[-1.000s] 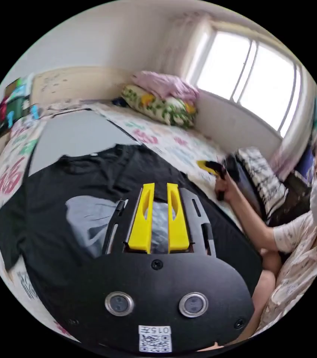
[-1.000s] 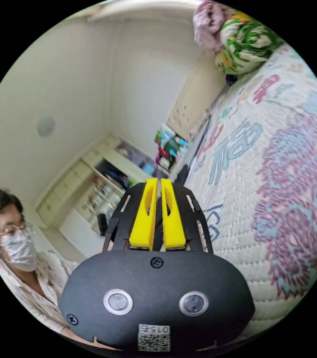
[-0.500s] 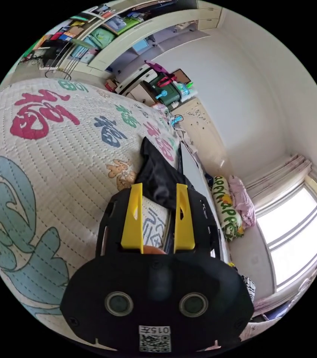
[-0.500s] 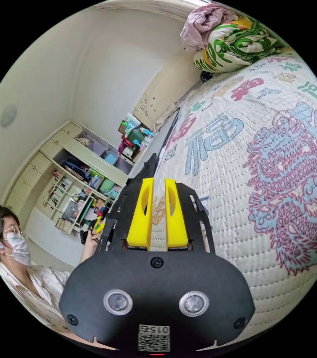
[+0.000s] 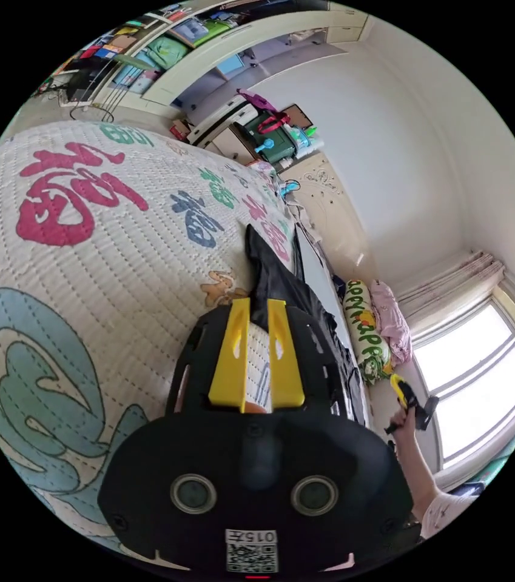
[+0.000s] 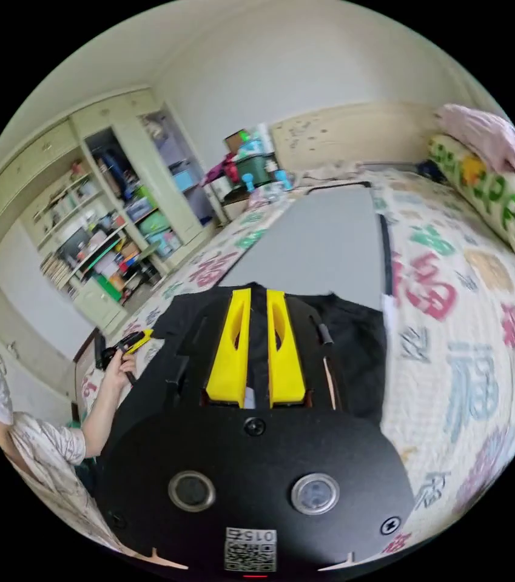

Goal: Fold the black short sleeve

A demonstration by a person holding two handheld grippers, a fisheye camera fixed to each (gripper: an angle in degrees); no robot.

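You narrowed your left gripper [image 5: 259, 318] since half a second back, when its jaws stood wide; a strip of quilt [image 5: 87, 291] showed between them now. Your right gripper [image 6: 258, 315] swung round off the quilt and came over the black shirt [image 6: 354, 345]. Your right hand [image 5: 404, 417] turned up by the window.

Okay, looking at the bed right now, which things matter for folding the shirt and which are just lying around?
Part of the job:
- black short-sleeve shirt, spread on the bed
- left gripper, yellow jaws slightly apart at the shirt's edge
- right gripper, jaws slightly apart over the shirt
- grey mat under the shirt

Lying about:
- floral rolled quilt
- pink bundle
- patterned quilted bedspread
- cluttered shelves
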